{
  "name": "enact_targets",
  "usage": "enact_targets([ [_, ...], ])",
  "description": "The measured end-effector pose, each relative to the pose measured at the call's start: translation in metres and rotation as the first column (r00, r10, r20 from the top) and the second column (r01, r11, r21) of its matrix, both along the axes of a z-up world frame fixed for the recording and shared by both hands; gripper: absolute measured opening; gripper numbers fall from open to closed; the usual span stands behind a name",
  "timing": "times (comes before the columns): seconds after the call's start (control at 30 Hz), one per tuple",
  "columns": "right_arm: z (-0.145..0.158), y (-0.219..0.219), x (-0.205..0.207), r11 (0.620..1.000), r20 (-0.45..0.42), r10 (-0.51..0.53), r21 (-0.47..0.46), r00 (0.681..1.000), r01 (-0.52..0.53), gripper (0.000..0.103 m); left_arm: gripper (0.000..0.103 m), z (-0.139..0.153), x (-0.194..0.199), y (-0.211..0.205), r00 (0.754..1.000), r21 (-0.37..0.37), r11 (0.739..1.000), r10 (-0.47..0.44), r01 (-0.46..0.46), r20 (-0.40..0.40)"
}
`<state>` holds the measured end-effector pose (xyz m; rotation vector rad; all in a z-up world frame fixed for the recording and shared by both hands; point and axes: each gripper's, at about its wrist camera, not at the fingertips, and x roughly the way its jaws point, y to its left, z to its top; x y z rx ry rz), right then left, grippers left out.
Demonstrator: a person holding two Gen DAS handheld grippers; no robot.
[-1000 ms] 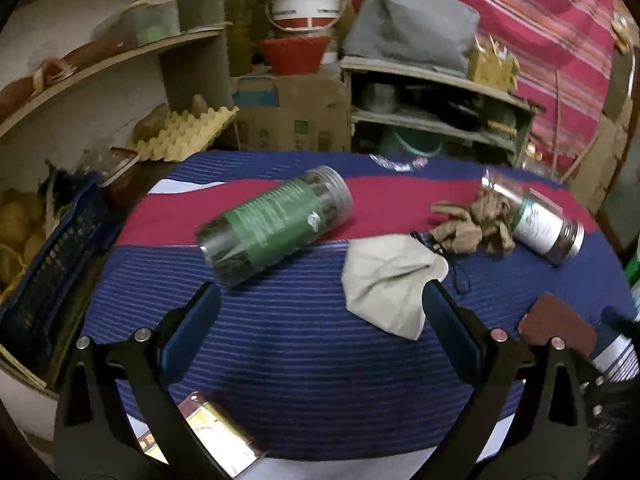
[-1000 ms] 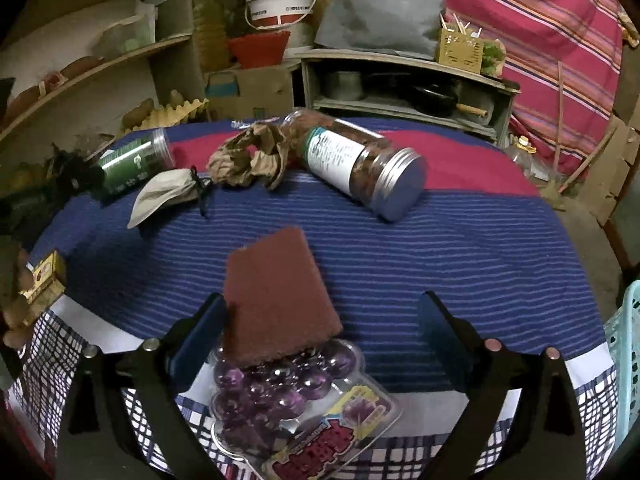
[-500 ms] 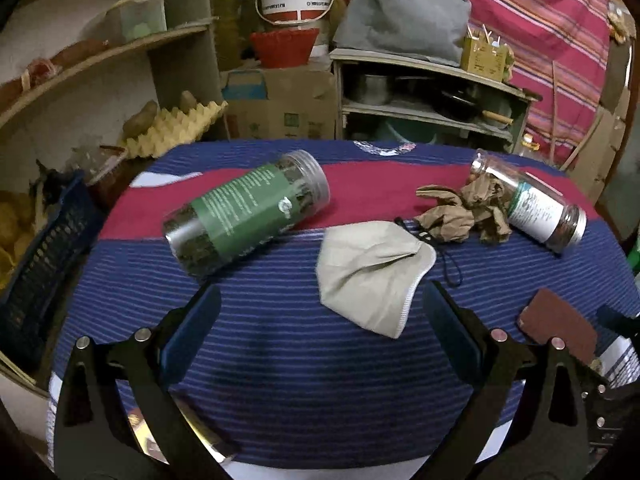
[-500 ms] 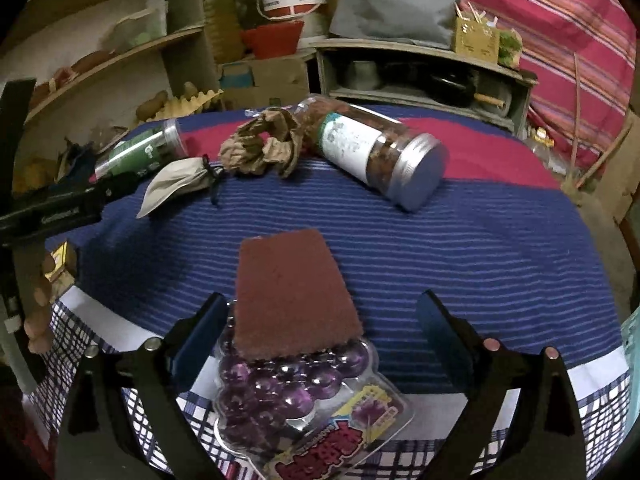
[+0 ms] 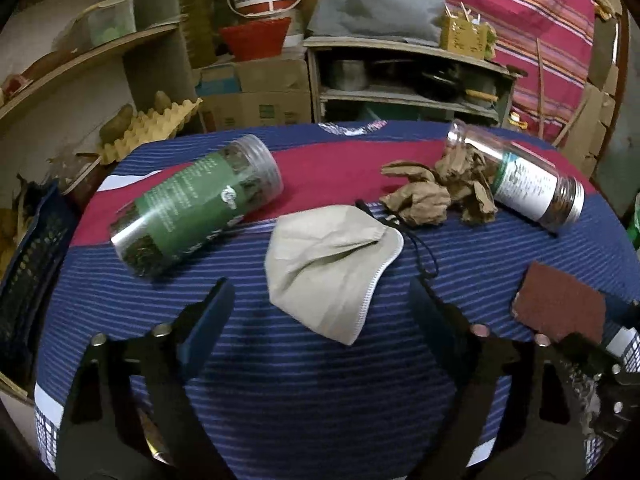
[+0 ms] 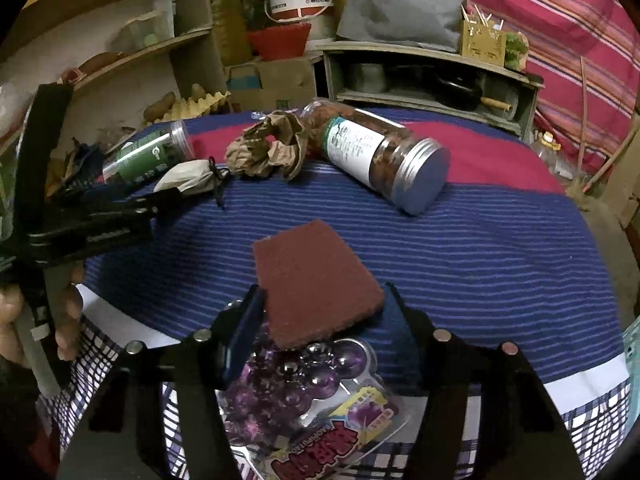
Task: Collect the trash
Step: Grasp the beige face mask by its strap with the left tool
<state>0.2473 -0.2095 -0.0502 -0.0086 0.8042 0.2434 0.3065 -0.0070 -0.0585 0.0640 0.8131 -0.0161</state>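
1. The left claw (image 5: 322, 304) has its jaws closing, and the near part of one face mask (image 5: 332, 264) lies between them; the pads do not touch it.
2. The right claw (image 6: 324, 310) has its jaws closing around the near end of one brown scrub pad (image 6: 316, 280); whether the pads touch it I cannot tell.
3. That pad lies partly on one tray of purple sweets (image 6: 304, 400), under the right claw.
4. Two jars lie on their sides on the table (image 5: 320, 400): a green-labelled jar (image 5: 196, 204) ahead-left of the left claw, a white-labelled jar (image 5: 524, 184) ahead-right.
5. One wad of crumpled brown paper (image 5: 436, 196) touches the white-labelled jar, just beyond the mask.
6. A hand (image 6: 24, 320) holds the left claw's grip.
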Motion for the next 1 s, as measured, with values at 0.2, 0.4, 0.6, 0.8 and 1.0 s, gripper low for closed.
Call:
enact_targets([
  [0.2,0.005,-0.014,-0.002,0.999,0.015,-0.040,0.031,0.999,0.039,0.060,0.057,-0.007,0.004,-0.006,1.000,0.030,0.999,-0.013,0.013,-0.020],
  [0.4,0.008,-0.028,-0.003,0.994,0.029,-0.079,0.074,0.996,0.077,0.060,0.040,-0.010,0.008,-0.006,0.999,0.044,0.999,-0.002,0.004,-0.036],
  [0.6,0.005,-0.033,0.000,0.992,0.023,-0.097,0.080,0.995,0.095,0.060,0.016,-0.003,0.008,0.002,1.000,0.011,1.000,0.016,-0.016,-0.010],
  [0.8,0.005,-0.031,0.000,0.994,0.029,-0.094,0.064,0.995,0.092,0.060,0.005,0.009,0.004,0.008,0.999,0.015,0.999,0.045,-0.045,0.023],
  [1.0,0.007,-0.032,-0.001,0.994,0.036,-0.096,0.062,0.995,0.093,0.060,0.003,0.020,0.000,0.016,0.997,-0.008,0.997,0.072,-0.072,0.038],
])
